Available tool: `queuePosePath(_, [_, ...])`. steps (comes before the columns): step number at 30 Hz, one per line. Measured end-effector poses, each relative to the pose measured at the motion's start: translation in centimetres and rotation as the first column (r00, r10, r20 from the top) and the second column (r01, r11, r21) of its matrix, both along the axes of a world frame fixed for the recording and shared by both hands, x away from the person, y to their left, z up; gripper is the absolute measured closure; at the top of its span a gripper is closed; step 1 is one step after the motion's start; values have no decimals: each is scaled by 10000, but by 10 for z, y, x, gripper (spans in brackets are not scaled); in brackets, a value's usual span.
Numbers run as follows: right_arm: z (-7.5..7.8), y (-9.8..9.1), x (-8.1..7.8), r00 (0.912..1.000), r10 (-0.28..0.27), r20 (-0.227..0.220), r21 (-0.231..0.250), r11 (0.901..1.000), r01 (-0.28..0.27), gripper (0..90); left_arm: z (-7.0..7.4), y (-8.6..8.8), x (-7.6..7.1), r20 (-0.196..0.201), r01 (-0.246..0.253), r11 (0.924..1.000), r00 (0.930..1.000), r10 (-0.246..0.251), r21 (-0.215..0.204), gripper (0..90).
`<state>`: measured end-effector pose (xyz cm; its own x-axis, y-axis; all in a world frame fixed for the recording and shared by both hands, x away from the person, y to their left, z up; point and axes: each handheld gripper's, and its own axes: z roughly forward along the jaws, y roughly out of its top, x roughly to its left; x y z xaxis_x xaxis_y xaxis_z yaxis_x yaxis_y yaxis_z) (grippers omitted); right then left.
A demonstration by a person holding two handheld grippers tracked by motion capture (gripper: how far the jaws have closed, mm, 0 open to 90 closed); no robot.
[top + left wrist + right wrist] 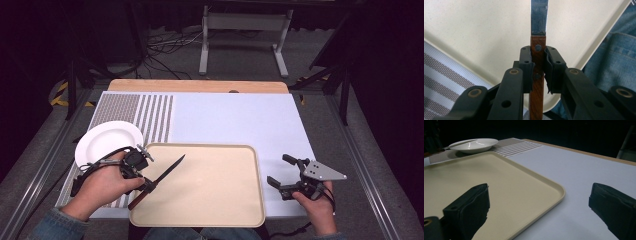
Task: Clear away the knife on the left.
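Firmly tool-held knife (537,60) over tray (474,37)

Steel-bladed knife (539,17) with riveted, varnished brown wooden handle; matt beige plastic tray (220,210); glossy white ceramic plate (477,145); woven striped cloth mat (155,115); matt black plastic left gripper (538,66).

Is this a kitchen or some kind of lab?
Probably a lab or recording studio, not a kitchen: dark curtains surround the table, cables trail across the grey floor, and a hand-held left gripper holds the knife.
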<state>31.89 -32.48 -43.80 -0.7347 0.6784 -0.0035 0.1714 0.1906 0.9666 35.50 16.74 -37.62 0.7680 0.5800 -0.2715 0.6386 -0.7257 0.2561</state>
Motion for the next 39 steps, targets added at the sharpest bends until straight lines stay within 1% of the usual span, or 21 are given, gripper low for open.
queuePosePath(1, [0,0,0,10000,-3,-4,7,10000,3,38,-1,-2,0,25,-75,10000,10000,75,39,777])
queuePosePath(2, [0,0,0,10000,-3,-5,6,10000,3,38,-3,-3,0,52,-50,10000,10000,50,7,777])
queuePosePath(4, [0,0,0,10000,14,4,-4,10000,-14,38,-5,-5,0,-50,-169,9998,9998,169,92,777])
queuePosePath(5, [0,0,0,10000,14,4,-4,10000,-14,38,-6,-5,1,-84,-110,9999,9999,111,105,777])
queuePosePath(6, [0,0,0,10000,20,11,-9,10000,-20,38,-7,-6,1,-93,-149,9998,9998,150,130,777])
queuePosePath(7, [0,0,0,10000,33,10,-9,10000,-33,38,-8,-6,1,-182,-180,9998,9997,182,111,777])
queuePosePath(12, [0,0,0,10000,34,7,-9,10000,-34,38,-13,-9,4,-287,-389,9992,9988,392,109,777])
queuePosePath(14, [0,0,0,10000,52,19,-28,10000,-52,38,-17,-10,5,-338,-506,9985,9981,512,188,777])
queuePosePath(17, [0,0,0,10000,52,20,-33,10000,-52,38,-21,-11,6,-417,-549,9982,9976,559,242,776])
queuePosePath(19, [0,0,0,10000,49,17,-28,10000,-49,38,-24,-12,7,-448,-527,9984,9976,536,197,777])
queuePosePath(20, [0,0,0,10000,46,13,-34,10000,-46,38,-25,-13,7,-506,-611,9977,9968,625,287,776])
queuePosePath(22, [0,1,0,10000,47,-10,-69,10000,-47,38,-29,-16,8,-585,-638,9972,9961,660,381,776])
queuePosePath(23, [0,1,0,10000,52,-7,-57,10000,-52,38,-31,-17,10,-641,-593,9970,9960,625,503,776])
queuePosePath(25, [0,1,0,10000,58,13,-71,10000,-58,38,-33,-17,11,-660,-561,9969,9960,598,556,776])
queuePosePath(26, [0,1,0,10000,73,20,-66,10000,-73,38,-34,-18,11,-757,-593,9967,9951,634,555,776])
queuePosePath(28, [0,0,0,10000,50,-5,-28,10000,-50,38,-35,-18,11,-722,-629,9962,9951,673,606,776])
queuePosePath(31, [0,0,1,10000,70,8,-51,10000,-70,38,-38,-18,13,-826,-715,9953,9936,769,659,776])
queuePosePath(34, [0,0,0,10000,66,-10,-60,10000,-66,38,-39,-17,14,-840,-787,9940,9928,850,756,776])
queuePosePath(35, [0,1,0,10000,54,-22,-63,10000,-54,38,-40,-17,15,-921,-790,9942,9921,856,736,775])
queuePosePath(39, [0,1,0,10000,51,-21,-51,10000,-51,38,-42,-16,15,-927,-825,9930,9916,902,842,775])
